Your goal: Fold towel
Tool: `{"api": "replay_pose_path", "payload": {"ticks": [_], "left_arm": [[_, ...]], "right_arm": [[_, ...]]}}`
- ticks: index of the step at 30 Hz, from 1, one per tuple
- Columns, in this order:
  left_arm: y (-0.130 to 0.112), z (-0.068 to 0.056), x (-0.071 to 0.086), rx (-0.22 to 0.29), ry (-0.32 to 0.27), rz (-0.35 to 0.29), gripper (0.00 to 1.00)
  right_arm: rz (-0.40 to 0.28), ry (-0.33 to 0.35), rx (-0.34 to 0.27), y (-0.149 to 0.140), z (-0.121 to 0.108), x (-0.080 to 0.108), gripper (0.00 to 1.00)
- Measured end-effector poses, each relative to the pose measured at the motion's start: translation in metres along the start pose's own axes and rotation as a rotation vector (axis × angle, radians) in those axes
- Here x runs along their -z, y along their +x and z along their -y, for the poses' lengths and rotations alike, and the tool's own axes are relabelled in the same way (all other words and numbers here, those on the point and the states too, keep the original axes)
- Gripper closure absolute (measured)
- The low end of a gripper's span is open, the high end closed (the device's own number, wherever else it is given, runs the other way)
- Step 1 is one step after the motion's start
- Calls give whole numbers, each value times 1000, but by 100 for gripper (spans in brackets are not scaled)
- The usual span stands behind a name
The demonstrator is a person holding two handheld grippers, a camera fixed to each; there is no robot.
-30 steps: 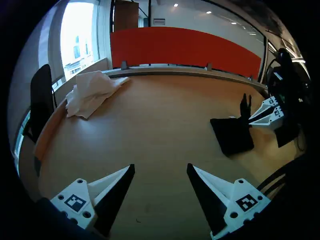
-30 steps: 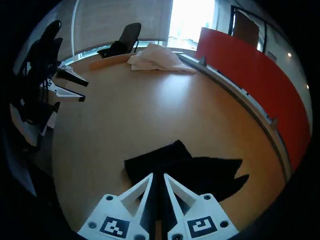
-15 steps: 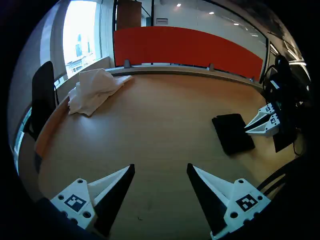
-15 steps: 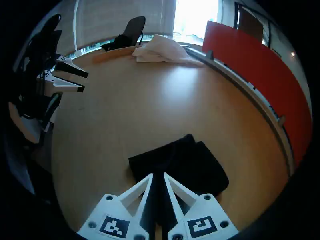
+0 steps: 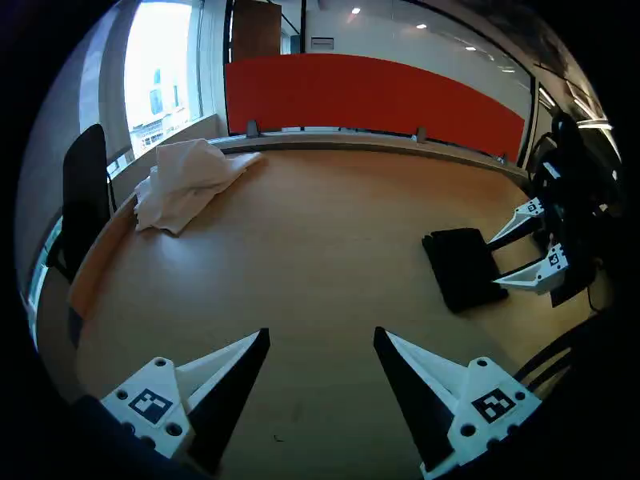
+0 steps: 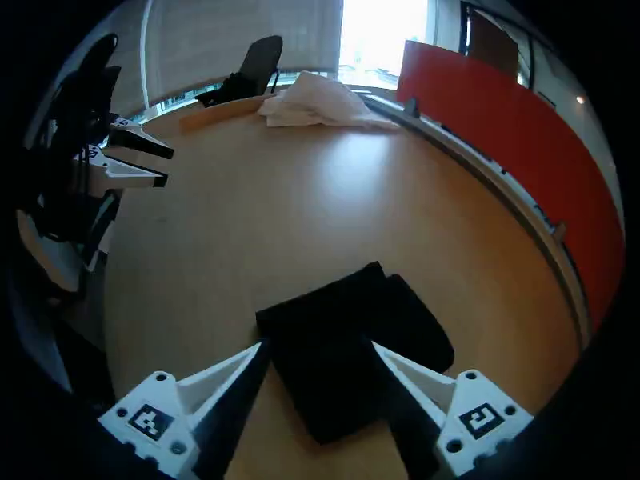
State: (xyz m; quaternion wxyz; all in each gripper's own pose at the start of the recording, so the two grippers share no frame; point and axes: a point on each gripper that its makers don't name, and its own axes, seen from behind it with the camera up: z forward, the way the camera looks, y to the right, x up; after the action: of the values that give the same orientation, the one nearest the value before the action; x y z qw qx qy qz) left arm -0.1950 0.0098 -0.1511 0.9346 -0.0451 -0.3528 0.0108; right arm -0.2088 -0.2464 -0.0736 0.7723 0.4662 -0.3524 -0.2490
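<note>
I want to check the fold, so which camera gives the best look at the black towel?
The right gripper view: the black towel lies folded on the table, close up, at the open right gripper. The left gripper view shows it small and far off, at the side.

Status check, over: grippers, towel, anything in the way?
Left gripper open, away from the towel. Right gripper open, straddling the near edge of the black towel, which lies folded flat. White cloth pile at far table edge, not in the way.
</note>
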Motion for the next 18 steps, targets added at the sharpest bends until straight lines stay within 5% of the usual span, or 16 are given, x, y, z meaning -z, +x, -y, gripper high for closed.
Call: {"api": "replay_pose_path", "payload": {"ticks": [18], "left_arm": [[3, -3, 1, -4, 2, -7, 3]], "right_arm": [[41, -46, -67, -44, -7, 16, 11]]}}
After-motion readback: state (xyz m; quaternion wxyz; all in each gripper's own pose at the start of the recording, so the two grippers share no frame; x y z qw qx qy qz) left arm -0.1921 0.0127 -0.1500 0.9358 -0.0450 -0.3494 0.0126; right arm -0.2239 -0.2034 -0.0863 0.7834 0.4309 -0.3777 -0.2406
